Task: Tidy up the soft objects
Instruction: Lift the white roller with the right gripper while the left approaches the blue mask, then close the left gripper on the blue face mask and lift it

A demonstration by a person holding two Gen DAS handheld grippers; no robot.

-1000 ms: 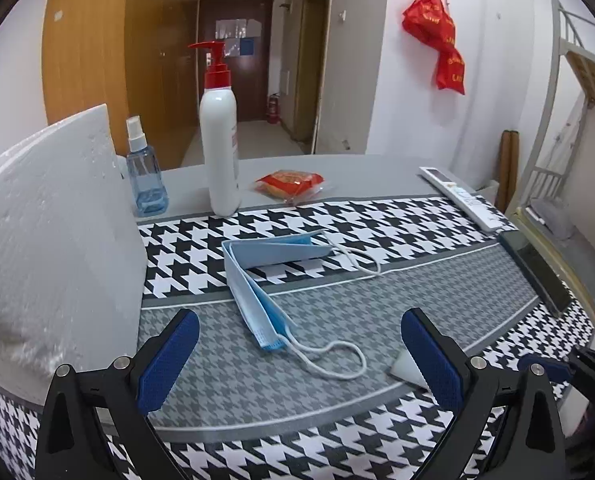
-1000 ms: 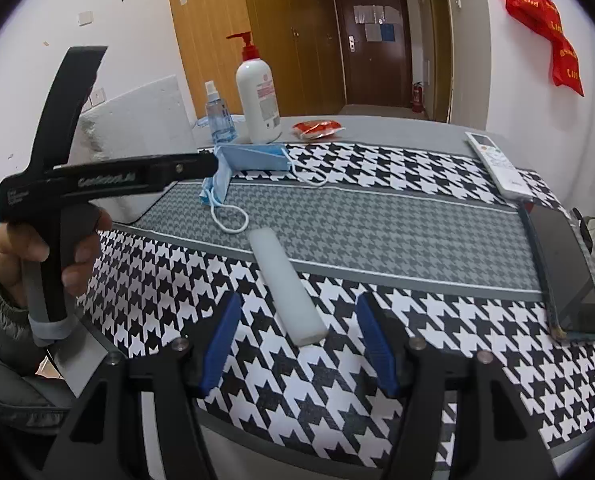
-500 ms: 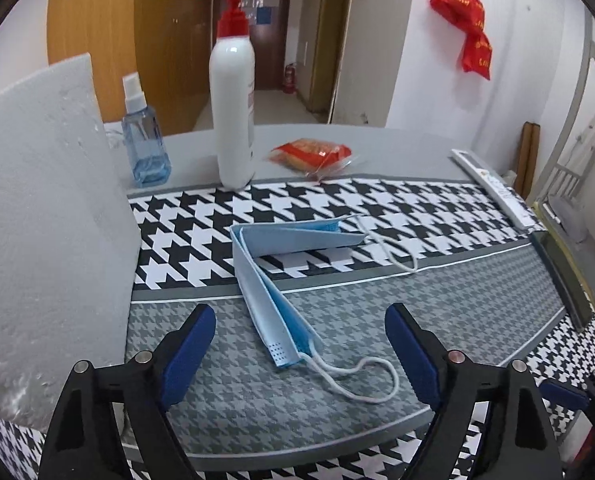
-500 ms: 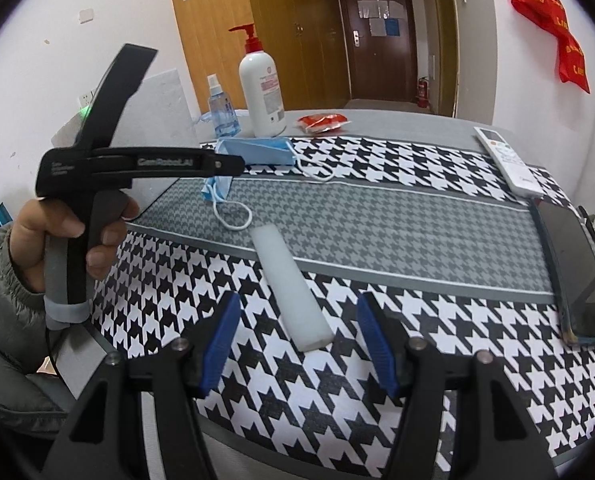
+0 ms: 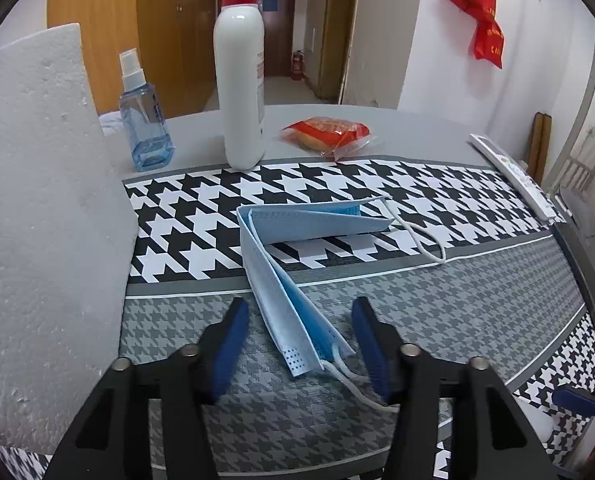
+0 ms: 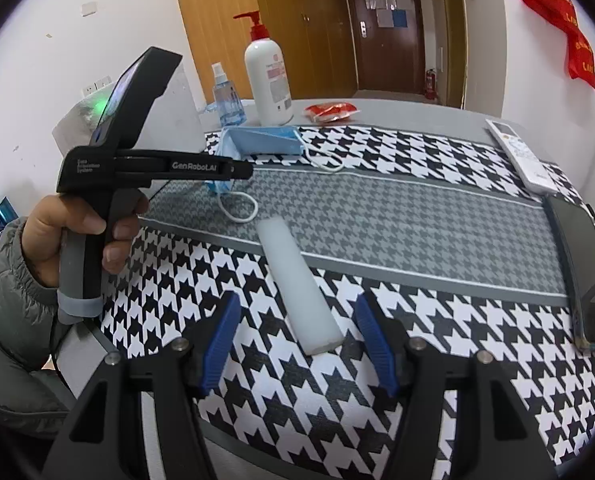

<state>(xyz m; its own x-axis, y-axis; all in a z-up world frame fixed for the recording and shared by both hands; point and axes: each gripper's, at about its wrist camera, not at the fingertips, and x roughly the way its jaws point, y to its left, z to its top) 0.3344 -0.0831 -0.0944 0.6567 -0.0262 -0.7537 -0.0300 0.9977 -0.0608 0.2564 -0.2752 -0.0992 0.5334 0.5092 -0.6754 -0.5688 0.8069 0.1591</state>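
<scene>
A light blue face mask [image 5: 285, 280] lies bent in a V on the houndstooth mat, its white ear loop trailing toward me. My left gripper [image 5: 299, 340] is open, its blue pads either side of the mask's near end, not closed on it. The mask also shows in the right wrist view [image 6: 265, 142], partly behind the left gripper's body. A white foam bar [image 6: 297, 284] lies on the mat. My right gripper [image 6: 299, 344] is open and empty, its pads flanking the bar's near end.
A white pump bottle [image 5: 239, 80], a blue spray bottle [image 5: 143, 116] and a red snack packet [image 5: 327, 132] stand at the back. A big foam block [image 5: 37, 220] is at the left. A remote [image 6: 519, 156] and a phone [image 6: 585, 264] lie at the right.
My left gripper has moved forward and down over the mask's near end, and its pads have narrowed. The right gripper has barely moved.
</scene>
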